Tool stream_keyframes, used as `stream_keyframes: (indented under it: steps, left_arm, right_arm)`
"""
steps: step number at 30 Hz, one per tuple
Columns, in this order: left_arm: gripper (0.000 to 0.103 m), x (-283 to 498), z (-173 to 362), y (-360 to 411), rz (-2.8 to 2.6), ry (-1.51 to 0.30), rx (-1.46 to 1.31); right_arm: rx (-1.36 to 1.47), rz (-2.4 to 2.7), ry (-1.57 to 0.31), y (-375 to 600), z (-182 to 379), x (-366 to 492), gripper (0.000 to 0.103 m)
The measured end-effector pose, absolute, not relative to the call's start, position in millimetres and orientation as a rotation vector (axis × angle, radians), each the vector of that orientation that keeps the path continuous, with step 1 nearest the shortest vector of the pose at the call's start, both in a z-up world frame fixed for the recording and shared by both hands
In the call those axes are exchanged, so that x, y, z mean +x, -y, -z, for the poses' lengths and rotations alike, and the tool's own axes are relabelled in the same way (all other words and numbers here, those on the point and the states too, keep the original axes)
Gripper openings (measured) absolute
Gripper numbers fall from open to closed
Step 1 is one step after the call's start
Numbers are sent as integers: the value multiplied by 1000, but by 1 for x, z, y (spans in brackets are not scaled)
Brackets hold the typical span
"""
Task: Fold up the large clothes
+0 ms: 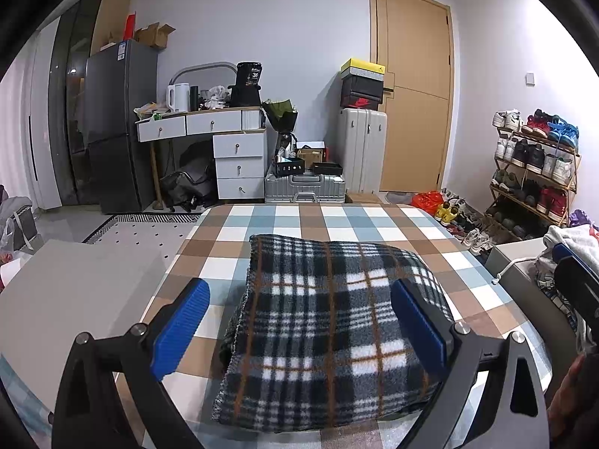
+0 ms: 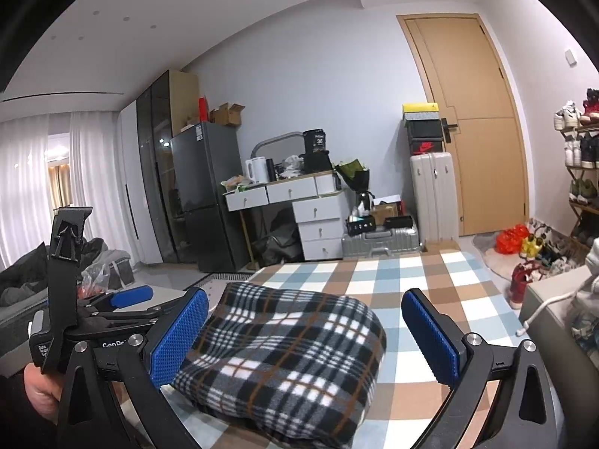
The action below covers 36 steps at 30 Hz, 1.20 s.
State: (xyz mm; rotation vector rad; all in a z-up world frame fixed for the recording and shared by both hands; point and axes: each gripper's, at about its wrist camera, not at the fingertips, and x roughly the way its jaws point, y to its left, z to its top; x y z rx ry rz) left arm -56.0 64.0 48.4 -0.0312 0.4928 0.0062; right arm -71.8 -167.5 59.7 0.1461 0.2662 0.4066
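A black, white and brown plaid fleece garment (image 1: 329, 329) lies folded into a thick rectangle on the checked tablecloth (image 1: 337, 220). My left gripper (image 1: 299, 321) hovers open just above its near half, blue pads wide apart, nothing held. In the right wrist view the same folded garment (image 2: 284, 348) sits low in the middle, and my right gripper (image 2: 305, 340) is open over it, empty. The left gripper (image 2: 127, 299) shows there at the left, held by a hand (image 2: 37, 385). The right gripper's edge (image 1: 576, 292) appears at the far right of the left wrist view.
A grey box (image 1: 75, 299) adjoins the table on the left. A pile of clothes (image 1: 572, 247) lies on a grey surface at the right. Beyond the table stand a fridge (image 1: 116, 123), a white desk (image 1: 209, 127), suitcases (image 1: 359, 149), a door and a shoe rack (image 1: 535, 172).
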Motion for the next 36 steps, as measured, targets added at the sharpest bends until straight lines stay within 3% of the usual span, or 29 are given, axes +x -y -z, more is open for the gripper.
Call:
stream_keyframes:
  steps: [36]
  left_arm:
    - [95,-58,-50,-60,2,-495,-30]
  right_arm:
    - [164,-402,-279,163,-56,-75,103]
